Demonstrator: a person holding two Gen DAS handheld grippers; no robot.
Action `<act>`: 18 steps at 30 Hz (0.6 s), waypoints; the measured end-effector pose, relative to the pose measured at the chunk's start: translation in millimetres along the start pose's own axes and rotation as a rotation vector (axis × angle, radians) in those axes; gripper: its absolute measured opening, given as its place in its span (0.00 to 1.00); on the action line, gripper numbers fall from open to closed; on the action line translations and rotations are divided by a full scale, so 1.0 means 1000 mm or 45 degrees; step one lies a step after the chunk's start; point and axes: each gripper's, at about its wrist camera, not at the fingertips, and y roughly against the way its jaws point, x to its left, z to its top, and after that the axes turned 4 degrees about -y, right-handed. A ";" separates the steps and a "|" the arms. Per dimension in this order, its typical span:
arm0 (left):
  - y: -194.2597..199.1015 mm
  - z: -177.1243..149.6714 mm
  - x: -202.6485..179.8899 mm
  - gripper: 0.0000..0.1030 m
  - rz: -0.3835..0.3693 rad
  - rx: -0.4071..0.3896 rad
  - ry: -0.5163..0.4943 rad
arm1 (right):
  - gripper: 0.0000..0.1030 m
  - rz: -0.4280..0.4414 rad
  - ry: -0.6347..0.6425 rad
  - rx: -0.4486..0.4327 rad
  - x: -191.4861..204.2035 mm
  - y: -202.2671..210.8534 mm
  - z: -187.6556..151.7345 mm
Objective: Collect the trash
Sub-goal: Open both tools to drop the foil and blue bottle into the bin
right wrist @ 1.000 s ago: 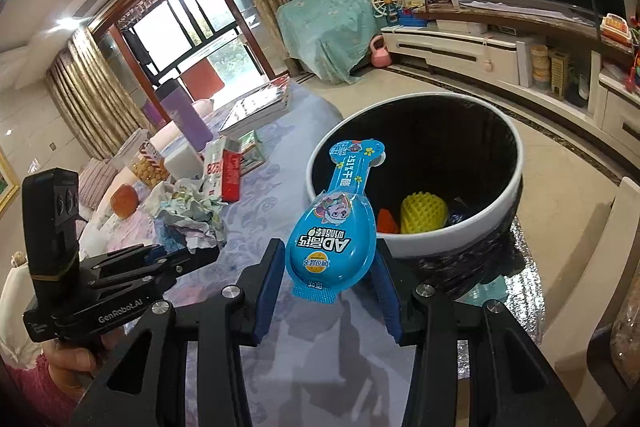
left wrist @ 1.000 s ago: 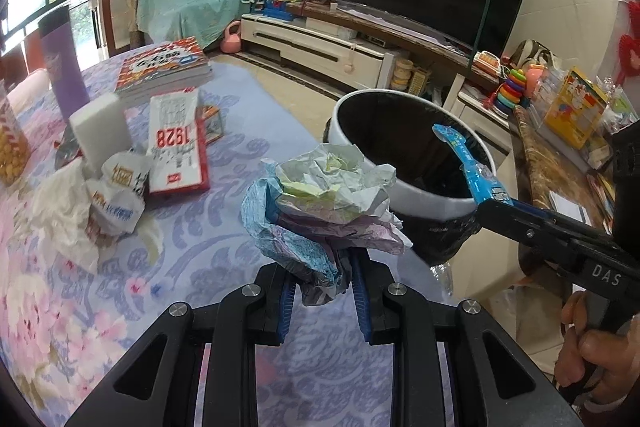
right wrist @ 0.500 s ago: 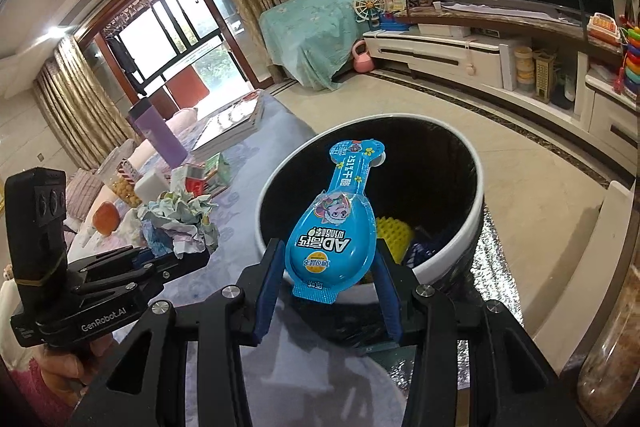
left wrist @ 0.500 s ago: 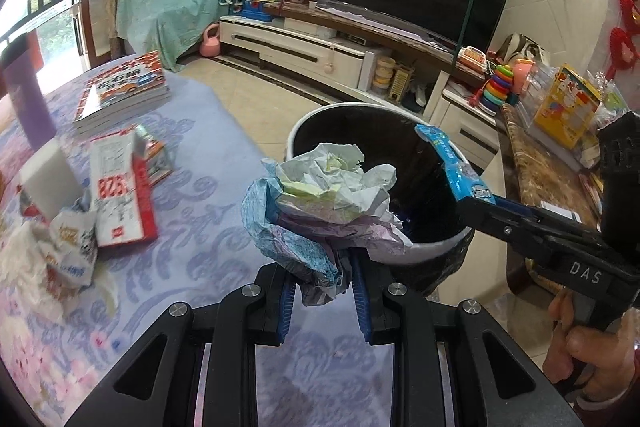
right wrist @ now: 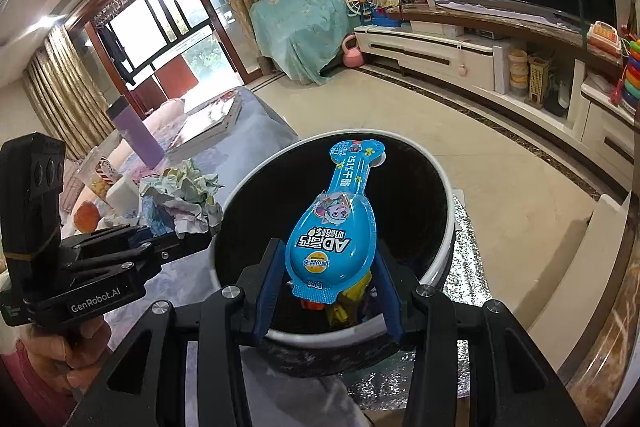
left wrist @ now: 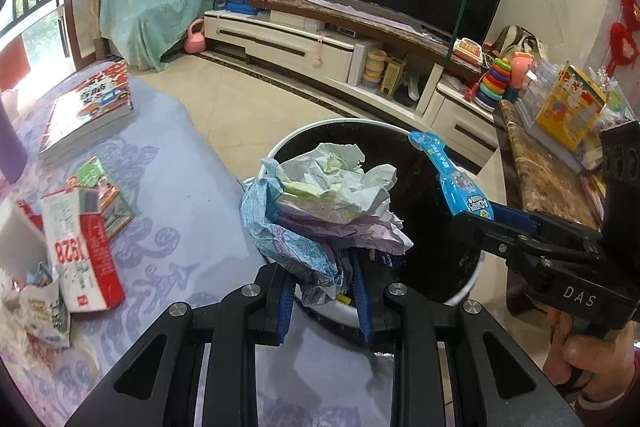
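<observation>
Trash over the bin

Crumpled paper wad point(left wrist: 332, 203) (white, green, purple, blue bits) held above the white-rimmed bin point(right wrist: 444, 267); a blue spoon-shaped snack packet point(right wrist: 336, 239), flat side up, sits over its black-lined opening, yellow scraps visible inside.

My left gripper point(left wrist: 324, 301) was black, with blue pads point(left wrist: 287, 303) inside its fingers and round silver screws point(left wrist: 248, 290) on the linkage arms; my right gripper point(right wrist: 326, 293) matched it, blue-lined and black; its side carried white "DAS" lettering, the left one's "GenRobot.AI"; a pink sleeve point(right wrist: 24, 379) showed at my left wrist.
</observation>
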 end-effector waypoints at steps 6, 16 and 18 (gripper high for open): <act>-0.016 0.012 -0.001 0.25 -0.008 0.025 -0.012 | 0.43 -0.011 0.003 0.011 -0.005 -0.004 0.005; -0.032 0.020 -0.004 0.39 -0.007 0.058 -0.025 | 0.46 -0.022 -0.013 0.010 -0.011 -0.001 0.011; -0.029 0.019 -0.004 0.51 0.006 0.054 -0.021 | 0.46 -0.021 -0.019 0.006 -0.013 0.001 0.013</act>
